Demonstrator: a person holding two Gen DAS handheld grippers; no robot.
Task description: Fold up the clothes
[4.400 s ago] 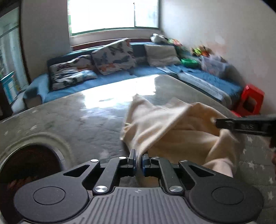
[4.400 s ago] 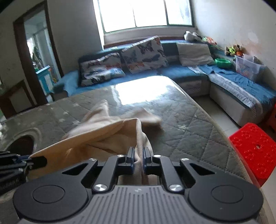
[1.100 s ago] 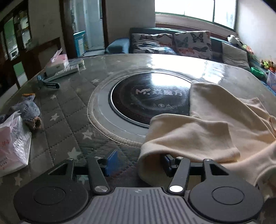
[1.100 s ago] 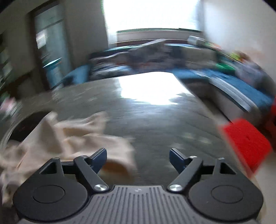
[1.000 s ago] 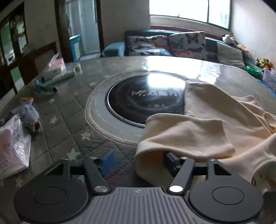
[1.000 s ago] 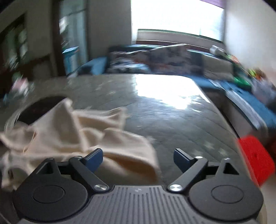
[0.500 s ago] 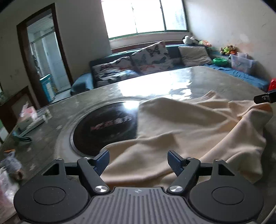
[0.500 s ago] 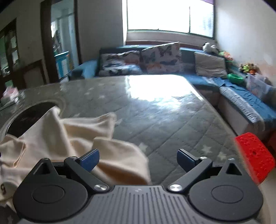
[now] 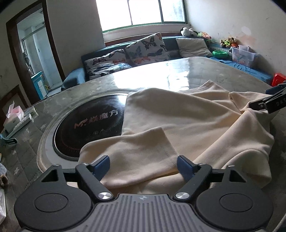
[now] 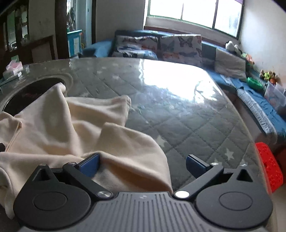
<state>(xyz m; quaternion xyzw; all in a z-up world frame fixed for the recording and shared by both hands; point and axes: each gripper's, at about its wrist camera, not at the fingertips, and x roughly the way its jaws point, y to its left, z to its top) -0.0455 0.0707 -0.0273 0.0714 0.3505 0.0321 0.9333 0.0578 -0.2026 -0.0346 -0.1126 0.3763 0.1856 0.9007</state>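
Cream-coloured sweatshirt [image 9: 187, 125] lies rumpled on the quilted, star-patterned surface [image 10: 187, 114], one edge draped over the round black induction plate [image 9: 89, 125] set into it. The left gripper [image 9: 143, 165] has its fingers [image 9: 101, 165] spread wide apart, straddling a folded sleeve without clamping it. The right gripper [image 10: 143, 165] is likewise spread, its left finger touching the cloth's near edge. A tissue box [image 9: 13, 116] sits far left, and a red stool [image 10: 270, 169] stands beside the surface.

Home living room — sofa [image 9: 171, 44], butterfly cushions [image 9: 146, 48]; toys [image 9: 227, 42], window [image 9: 141, 13]
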